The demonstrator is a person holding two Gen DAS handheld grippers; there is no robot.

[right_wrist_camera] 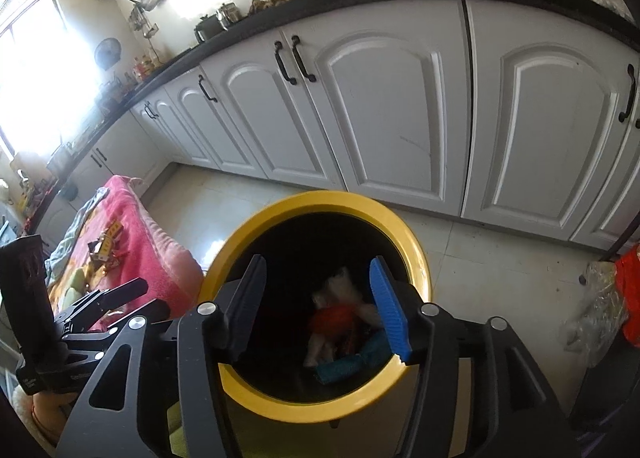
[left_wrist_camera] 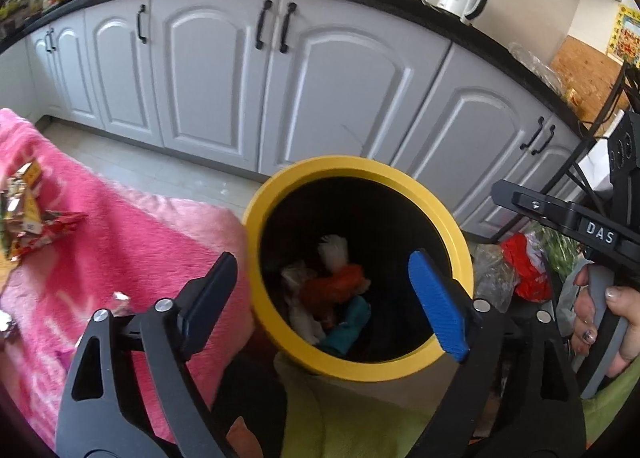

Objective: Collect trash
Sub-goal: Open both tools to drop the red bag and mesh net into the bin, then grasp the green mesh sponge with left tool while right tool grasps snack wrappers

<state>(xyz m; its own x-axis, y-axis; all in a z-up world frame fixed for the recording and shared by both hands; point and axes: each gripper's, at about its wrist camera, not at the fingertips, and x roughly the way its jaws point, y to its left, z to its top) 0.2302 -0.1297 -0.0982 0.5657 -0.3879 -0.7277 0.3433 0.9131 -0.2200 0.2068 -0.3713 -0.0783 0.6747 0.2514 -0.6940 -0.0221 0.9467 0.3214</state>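
A: Bin is seen lower centre in both views, trash inside. Left gripper is spread, nothing held.

B: Right gripper is spread too, empty. Wrappers at left edge are sharp only in left view; window is shown only in right.

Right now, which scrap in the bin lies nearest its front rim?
The teal scrap, low against the near wall of the yellow-rimmed bin. The orange scrap lies mid-pile and the white scrap behind it, farther back.
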